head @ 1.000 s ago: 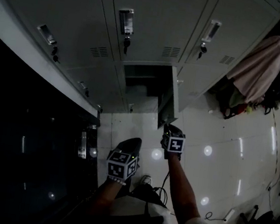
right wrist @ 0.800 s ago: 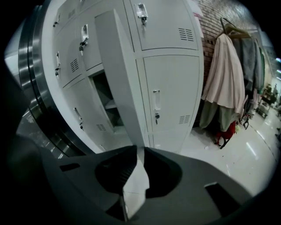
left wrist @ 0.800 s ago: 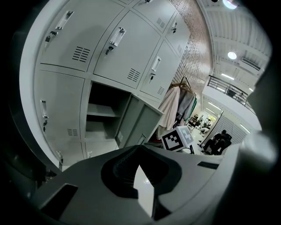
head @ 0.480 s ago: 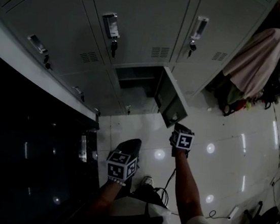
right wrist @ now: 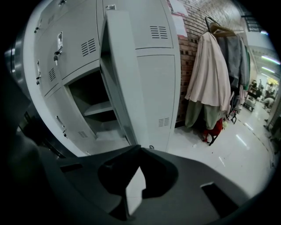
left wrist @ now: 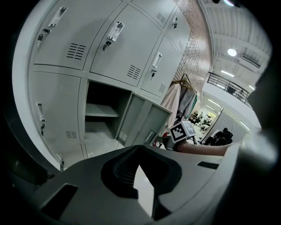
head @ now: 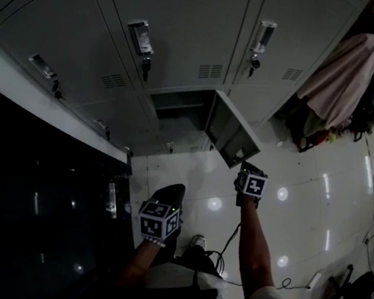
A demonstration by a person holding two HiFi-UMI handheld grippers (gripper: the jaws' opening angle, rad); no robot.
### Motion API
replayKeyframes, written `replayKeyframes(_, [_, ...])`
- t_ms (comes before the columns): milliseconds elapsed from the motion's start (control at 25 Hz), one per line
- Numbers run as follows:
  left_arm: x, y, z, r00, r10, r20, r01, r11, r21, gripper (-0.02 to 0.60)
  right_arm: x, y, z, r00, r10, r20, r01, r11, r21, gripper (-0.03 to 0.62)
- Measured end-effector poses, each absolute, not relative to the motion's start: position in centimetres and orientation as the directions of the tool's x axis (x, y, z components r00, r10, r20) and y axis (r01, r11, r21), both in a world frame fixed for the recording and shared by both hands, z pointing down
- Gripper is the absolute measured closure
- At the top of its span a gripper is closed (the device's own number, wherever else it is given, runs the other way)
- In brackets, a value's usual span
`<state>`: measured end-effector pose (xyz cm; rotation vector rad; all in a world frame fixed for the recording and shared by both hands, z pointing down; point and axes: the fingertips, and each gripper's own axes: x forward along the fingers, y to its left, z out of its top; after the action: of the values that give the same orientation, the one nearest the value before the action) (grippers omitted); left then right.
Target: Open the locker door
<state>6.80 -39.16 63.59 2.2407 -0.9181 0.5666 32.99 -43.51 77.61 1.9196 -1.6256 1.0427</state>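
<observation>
A grey bank of lockers (head: pixel 183 22) fills the top of the head view. One low compartment (head: pixel 176 103) stands open, with a shelf inside (left wrist: pixel 102 110). Its door (head: pixel 233 136) is swung out to the right, seen edge-on in the right gripper view (right wrist: pixel 120 74). My right gripper (head: pixel 245 167) is at the door's lower outer corner, jaws shut on the door's thin edge (right wrist: pixel 138 147). My left gripper (head: pixel 175 190) hangs lower and to the left, away from the lockers, shut with nothing in it (left wrist: pixel 139 148).
Coats (head: pixel 341 70) hang on the wall right of the lockers (right wrist: pixel 206 74). A dark glossy cabinet (head: pixel 29 207) runs along the left. Keys hang in the upper lockers' locks (head: pixel 145 65). A cable (head: pixel 282 285) lies on the shiny tiled floor.
The locker door has swung from barely ajar to wide open. My right gripper has moved right and away from the lockers along with it. The left gripper has stayed put.
</observation>
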Motion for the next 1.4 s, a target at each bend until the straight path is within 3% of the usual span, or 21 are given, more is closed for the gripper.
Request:
replayKeyframes(440, [7.2,-38.9,61.2,0.66,-0.502,0.559,-0.743,-0.546,0.386,0.584,30.8,-39.9,75.3,-0.001,-0.677,0.736,-0.972,-0.172,-0.159,0.586])
replayKeyframes(800, [6.7,-31.4,55.1,0.625,-0.623,0.471,-0.781,-0.504,0.369,0.584,22.2,-33.1,62.9,-0.273,-0.796,0.541,-0.949,0.131,-0.287,0.588])
replayKeyframes(1000, [5.2,-26.9,51.6,0.627,-0.653,0.424,-0.779,-0.515,0.357,0.584,17.1,-28.8,54.3,-0.371,-0.83,0.416,-0.921,0.273,-0.276,0.588])
replayKeyframes(1400, [-0.9,-17.5,46.3,0.667,-0.658,0.35,-0.744,-0.568,0.35,0.584,7.4,-17.6,46.5,-0.432,-0.848,0.308,-0.891,0.349,-0.29,0.588])
